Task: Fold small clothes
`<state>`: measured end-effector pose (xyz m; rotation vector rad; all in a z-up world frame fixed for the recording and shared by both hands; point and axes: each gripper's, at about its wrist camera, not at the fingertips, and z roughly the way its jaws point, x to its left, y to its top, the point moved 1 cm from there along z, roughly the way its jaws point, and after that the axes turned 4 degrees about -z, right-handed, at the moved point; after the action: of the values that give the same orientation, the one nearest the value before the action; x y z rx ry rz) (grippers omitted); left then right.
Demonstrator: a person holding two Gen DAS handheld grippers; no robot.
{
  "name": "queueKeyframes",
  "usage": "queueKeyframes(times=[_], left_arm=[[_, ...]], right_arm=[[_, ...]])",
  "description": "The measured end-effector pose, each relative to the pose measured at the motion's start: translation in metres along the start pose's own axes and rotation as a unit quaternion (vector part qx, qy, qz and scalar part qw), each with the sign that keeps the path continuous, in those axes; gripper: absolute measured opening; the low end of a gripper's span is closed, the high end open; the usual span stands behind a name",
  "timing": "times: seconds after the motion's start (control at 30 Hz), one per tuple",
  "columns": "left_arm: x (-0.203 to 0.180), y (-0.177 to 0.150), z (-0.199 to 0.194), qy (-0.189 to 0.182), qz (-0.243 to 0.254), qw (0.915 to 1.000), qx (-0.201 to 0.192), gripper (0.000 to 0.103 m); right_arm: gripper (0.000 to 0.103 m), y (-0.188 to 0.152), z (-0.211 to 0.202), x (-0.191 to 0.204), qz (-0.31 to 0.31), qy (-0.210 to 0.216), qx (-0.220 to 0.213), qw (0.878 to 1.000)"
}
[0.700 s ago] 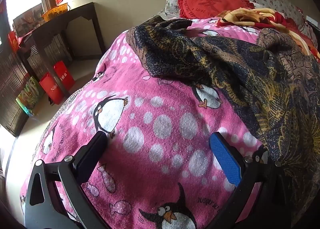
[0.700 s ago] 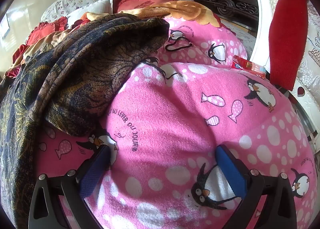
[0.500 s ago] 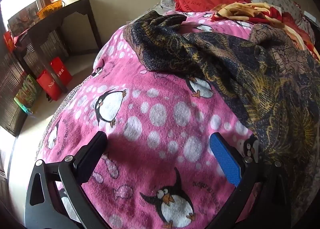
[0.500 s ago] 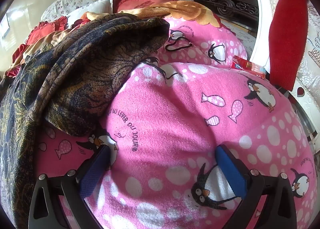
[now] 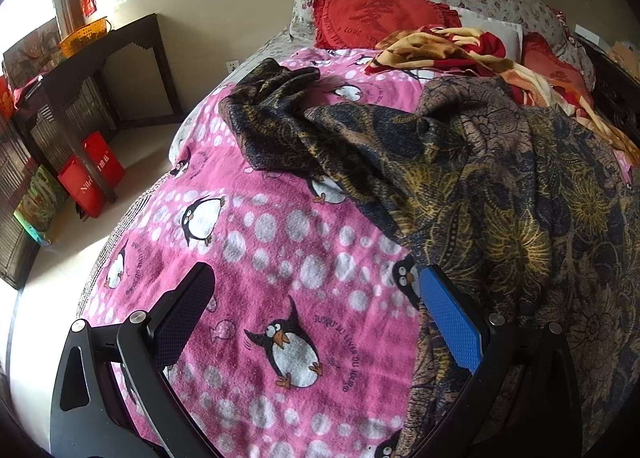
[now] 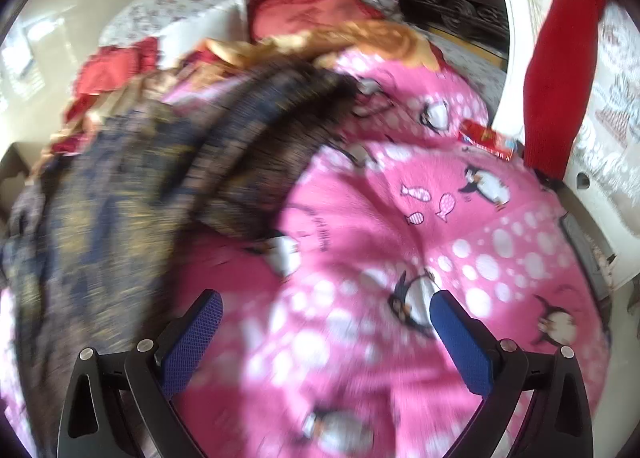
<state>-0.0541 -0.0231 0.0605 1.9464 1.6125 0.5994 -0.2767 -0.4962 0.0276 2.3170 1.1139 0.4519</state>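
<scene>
Both grippers, left [image 5: 316,310] and right [image 6: 326,318], hung spread wide and empty over the pink penguin-print blanket [image 5: 280,258]. Risk: pinching blanket along with the crumpled dark gold-patterned garment [image 5: 500,194].

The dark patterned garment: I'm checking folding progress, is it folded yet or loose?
Loose. The dark patterned garment sprawls rumpled across the pink blanket, no neat folds.

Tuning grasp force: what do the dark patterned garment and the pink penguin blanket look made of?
Dark patterned garment: thin woven or fine-knit fabric, matte, judging by its soft, sharp creases; fibre unclear. Pink penguin blanket: fleece or terry-like plush, judging by its fuzzy, napped surface.
</scene>
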Motion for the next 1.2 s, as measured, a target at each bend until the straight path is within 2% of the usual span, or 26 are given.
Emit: queueKeyframes(times=[0.1, 0.33, 0.47, 0.53, 0.7, 0.87, 0.97, 1.2], left_arm=[[-0.008, 0.001, -0.006, -0.009, 0.005, 0.9999, -0.006, 0.103], [-0.023, 0.003, -0.019, -0.023, 0.021, 0.9994, -0.014, 0.103], [-0.024, 0.006, -0.023, -0.031, 0.02, 0.9992, -0.017, 0.103], [-0.024, 0.007, -0.024, -0.033, 0.017, 0.9992, -0.015, 0.103], [-0.024, 0.009, -0.02, -0.044, 0.012, 0.999, 0.001, 0.103], [-0.022, 0.009, -0.021, -0.044, 0.013, 0.999, 0.0, 0.103], [-0.019, 0.007, -0.02, -0.039, 0.016, 0.9991, 0.0, 0.103], [-0.014, 0.0, -0.007, -0.035, 0.012, 0.9992, 0.012, 0.103]], right_arm=[[0.103, 0.003, -0.047, 0.011, -0.025, 0.022, -0.004, 0.999], [0.103, 0.022, -0.141, 0.049, -0.13, 0.027, -0.007, 0.991], [0.103, 0.034, -0.182, 0.067, -0.135, 0.056, -0.033, 0.989], [0.103, 0.038, -0.186, 0.083, -0.135, 0.059, -0.042, 0.988], [0.103, 0.041, -0.165, 0.144, -0.154, 0.062, -0.054, 0.985], [0.103, 0.038, -0.121, 0.208, -0.211, -0.006, -0.05, 0.976], [0.103, 0.028, -0.093, 0.241, -0.249, -0.044, -0.053, 0.966], [0.103, 0.002, -0.059, 0.275, -0.304, -0.054, -0.03, 0.951]])
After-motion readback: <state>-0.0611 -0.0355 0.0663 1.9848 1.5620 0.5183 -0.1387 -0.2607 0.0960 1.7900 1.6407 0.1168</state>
